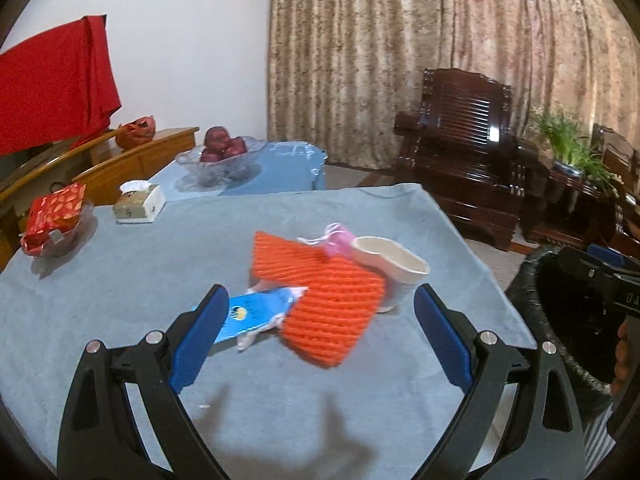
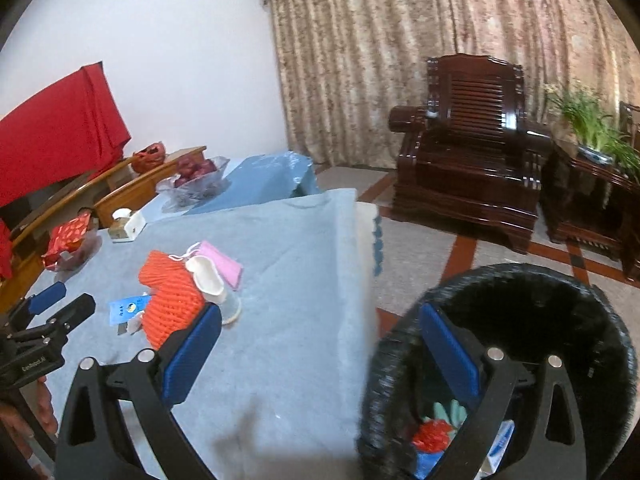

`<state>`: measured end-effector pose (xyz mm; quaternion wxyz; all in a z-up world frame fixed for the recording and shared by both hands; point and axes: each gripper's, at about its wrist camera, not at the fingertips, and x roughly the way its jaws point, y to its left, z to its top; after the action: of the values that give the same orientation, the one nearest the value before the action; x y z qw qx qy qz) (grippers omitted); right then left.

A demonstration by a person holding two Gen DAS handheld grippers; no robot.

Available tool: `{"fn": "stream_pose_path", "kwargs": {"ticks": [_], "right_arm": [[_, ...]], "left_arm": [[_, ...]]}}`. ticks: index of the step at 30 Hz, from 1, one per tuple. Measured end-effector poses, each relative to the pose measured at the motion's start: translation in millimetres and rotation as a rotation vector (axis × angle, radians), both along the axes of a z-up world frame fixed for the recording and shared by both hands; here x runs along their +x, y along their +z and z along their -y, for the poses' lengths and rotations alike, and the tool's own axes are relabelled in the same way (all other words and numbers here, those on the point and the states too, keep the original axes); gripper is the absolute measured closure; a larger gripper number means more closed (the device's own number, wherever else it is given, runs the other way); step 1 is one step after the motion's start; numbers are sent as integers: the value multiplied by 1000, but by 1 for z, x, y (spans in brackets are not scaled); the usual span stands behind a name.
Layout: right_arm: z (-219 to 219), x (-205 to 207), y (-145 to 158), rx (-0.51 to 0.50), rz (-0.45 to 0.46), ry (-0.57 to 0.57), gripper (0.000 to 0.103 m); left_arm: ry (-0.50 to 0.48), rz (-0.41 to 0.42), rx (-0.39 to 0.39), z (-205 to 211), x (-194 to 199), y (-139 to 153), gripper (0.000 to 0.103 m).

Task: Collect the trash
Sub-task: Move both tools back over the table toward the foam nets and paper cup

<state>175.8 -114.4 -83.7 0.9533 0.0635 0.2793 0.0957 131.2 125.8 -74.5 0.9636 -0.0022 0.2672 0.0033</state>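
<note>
Left tool (image 1: 320,312): your fingers stand wide apart above the bench (image 1: 120,280) and grip nothing; the trash pile lies between and just beyond the blue pads (image 1: 200,340).
Left pad contact: it sits over the near edge of the blue wrapper (image 1: 252,312); you cannot tell if it touches or only overlaps in view.
Right tool (image 2: 320,344): your fingers are spread wide and empty; the left finger hangs over the bench edge, the right finger over the mouth of the black bin (image 2: 520,292).
Trash on bench: orange foam net (image 1: 328,300), blue wrapper tucked partly under it, white paper cup (image 1: 392,264) on its side against the net's far edge, pink pouch (image 1: 340,240) with a white cord just behind.
Trash in bin: something red and crumpled (image 2: 432,434), a blue-and-white carton (image 2: 500,444), a pale green scrap; all seen in the right wrist view only.
Bin position: on the floor just beside the bench's right edge.
Other bench items: tissue box (image 1: 138,202), red packet in a glass dish (image 1: 56,216), glass bowl of red fruit (image 1: 222,152) further back.
Hidden: the net covers the wrapper's right part and the cup's lower side; your right tool's arms block much of the bin's contents.
Cut off: the bin's near rim leaves the frame in both views.
Hard to make out: wrapper print is blurred; the bin rim is smeared.
</note>
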Motion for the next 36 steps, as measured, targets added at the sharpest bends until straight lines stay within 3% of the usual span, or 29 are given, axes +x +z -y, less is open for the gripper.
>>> {"fn": "stream_pose_path", "kwargs": {"ticks": [17, 26, 29, 33, 36], "right_arm": [[-84, 71, -49, -27, -73, 170, 7], [-108, 97, -71, -16, -125, 245, 32], [-114, 103, -75, -16, -132, 275, 46], [-120, 107, -77, 1, -140, 309, 72], [-122, 106, -75, -4, -130, 320, 76]], "left_arm": [[60, -57, -19, -39, 38, -38, 12], [74, -74, -26, -51, 48, -48, 12], [76, -81, -25, -52, 52, -52, 12], [74, -89, -31, -53, 55, -56, 12], [66, -94, -29, -51, 57, -58, 12]]}}
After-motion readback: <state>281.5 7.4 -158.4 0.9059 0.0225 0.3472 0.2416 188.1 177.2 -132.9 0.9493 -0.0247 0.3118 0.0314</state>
